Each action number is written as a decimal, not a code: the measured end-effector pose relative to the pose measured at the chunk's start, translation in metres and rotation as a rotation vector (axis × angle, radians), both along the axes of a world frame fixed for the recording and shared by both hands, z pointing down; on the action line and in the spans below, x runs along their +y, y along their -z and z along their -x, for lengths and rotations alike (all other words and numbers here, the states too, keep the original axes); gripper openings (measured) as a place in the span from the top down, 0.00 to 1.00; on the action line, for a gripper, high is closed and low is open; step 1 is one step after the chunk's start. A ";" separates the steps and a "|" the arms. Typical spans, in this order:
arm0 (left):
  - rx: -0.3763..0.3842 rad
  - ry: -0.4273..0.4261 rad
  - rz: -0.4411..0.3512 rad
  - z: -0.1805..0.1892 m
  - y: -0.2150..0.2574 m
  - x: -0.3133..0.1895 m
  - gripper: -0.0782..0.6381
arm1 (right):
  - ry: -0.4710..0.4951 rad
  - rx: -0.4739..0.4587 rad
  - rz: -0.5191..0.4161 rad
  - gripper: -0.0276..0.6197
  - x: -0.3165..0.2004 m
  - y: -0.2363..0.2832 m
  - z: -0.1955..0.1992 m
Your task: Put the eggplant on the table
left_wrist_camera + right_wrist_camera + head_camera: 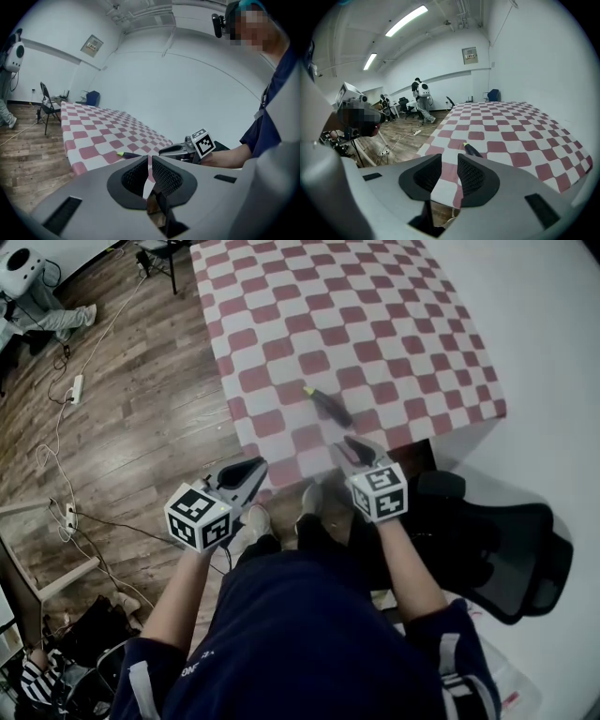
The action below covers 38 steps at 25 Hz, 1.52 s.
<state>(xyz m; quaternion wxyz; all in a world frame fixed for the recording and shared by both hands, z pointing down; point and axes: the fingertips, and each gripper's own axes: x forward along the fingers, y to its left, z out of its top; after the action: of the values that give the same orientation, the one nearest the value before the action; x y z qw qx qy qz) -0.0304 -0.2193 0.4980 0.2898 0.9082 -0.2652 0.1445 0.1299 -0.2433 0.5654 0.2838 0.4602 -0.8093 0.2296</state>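
Observation:
The eggplant point(330, 406) is dark purple with a yellow-green stem. It lies on the red-and-white checkered table point(375, 315) near the front edge, and nothing touches it. It also shows as the eggplant point(129, 154) in the left gripper view and the eggplant point(472, 150) in the right gripper view. My right gripper point(348, 442) hangs just in front of the table edge, short of the eggplant. Its jaws stand apart with nothing between them point(449, 159). My left gripper point(260, 465) is off the table's front left corner, its jaws together and empty point(150, 158).
A black office chair point(497, 540) stands at my right. A power strip point(75, 388) and cables lie on the wood floor at left, beside a wooden frame point(37, 563). A person point(423, 101) stands far off, and a folding chair point(44, 105) is beyond the table.

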 end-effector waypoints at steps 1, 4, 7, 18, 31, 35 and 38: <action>0.003 -0.004 -0.003 0.001 0.001 0.002 0.83 | -0.004 -0.005 -0.006 0.79 0.003 0.003 0.002; 0.008 -0.013 -0.007 0.004 0.003 0.006 0.83 | -0.019 -0.016 -0.018 0.86 0.011 0.011 0.007; 0.012 -0.015 -0.007 0.008 0.004 0.009 0.83 | -0.028 -0.024 -0.022 0.88 0.019 0.014 0.010; 0.015 -0.027 -0.026 0.012 0.012 0.013 0.83 | -0.043 -0.040 -0.050 0.92 0.032 0.031 0.013; 0.011 -0.026 -0.026 0.006 0.012 0.014 0.83 | -0.024 -0.058 -0.082 0.93 0.031 0.043 0.019; 0.011 -0.025 -0.026 0.002 0.013 0.014 0.83 | -0.014 -0.052 -0.076 0.93 0.032 0.041 0.018; 0.012 -0.025 -0.028 -0.001 0.013 0.014 0.83 | -0.013 -0.046 -0.072 0.93 0.033 0.039 0.016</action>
<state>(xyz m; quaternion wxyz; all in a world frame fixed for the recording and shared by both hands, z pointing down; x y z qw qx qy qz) -0.0297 -0.2048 0.4848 0.2769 0.9162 -0.2541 0.1389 0.1140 -0.2107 0.5267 0.2467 0.4699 -0.8205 0.2125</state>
